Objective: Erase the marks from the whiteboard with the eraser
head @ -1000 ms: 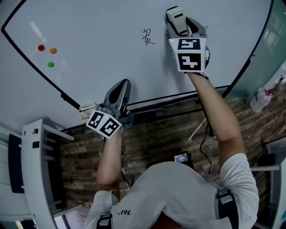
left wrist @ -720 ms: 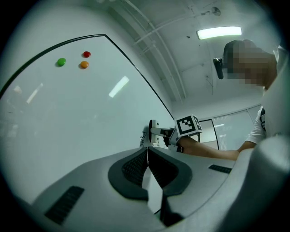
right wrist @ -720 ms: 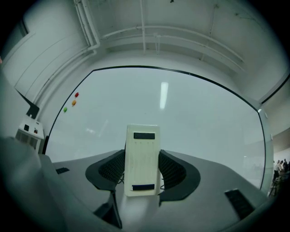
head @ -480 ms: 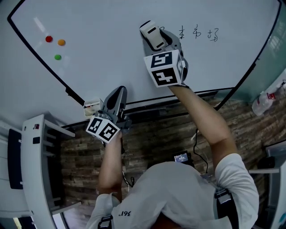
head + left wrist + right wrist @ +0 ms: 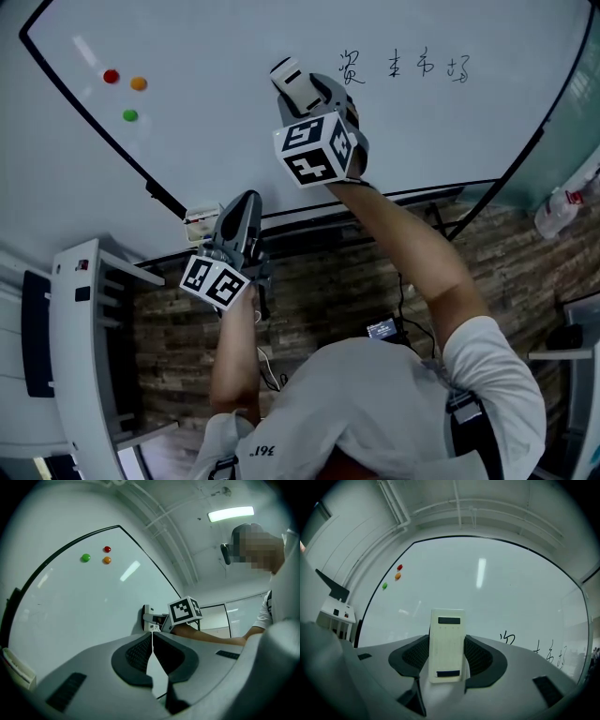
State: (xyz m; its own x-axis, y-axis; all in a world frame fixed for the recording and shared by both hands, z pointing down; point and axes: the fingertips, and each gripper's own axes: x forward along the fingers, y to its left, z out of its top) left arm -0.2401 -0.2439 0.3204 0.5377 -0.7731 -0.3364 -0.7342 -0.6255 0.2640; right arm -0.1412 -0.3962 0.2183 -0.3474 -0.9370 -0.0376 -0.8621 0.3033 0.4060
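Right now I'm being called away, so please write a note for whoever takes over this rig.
Right gripper: shut on the eraser, held at the whiteboard just left of the marks.
Left gripper: shut, empty, low by the board's bottom edge.
Done: nothing visibly; all four marks are intact.
Left: sweep the eraser rightward across them.
Three magnets sit far left, clear of the writing.
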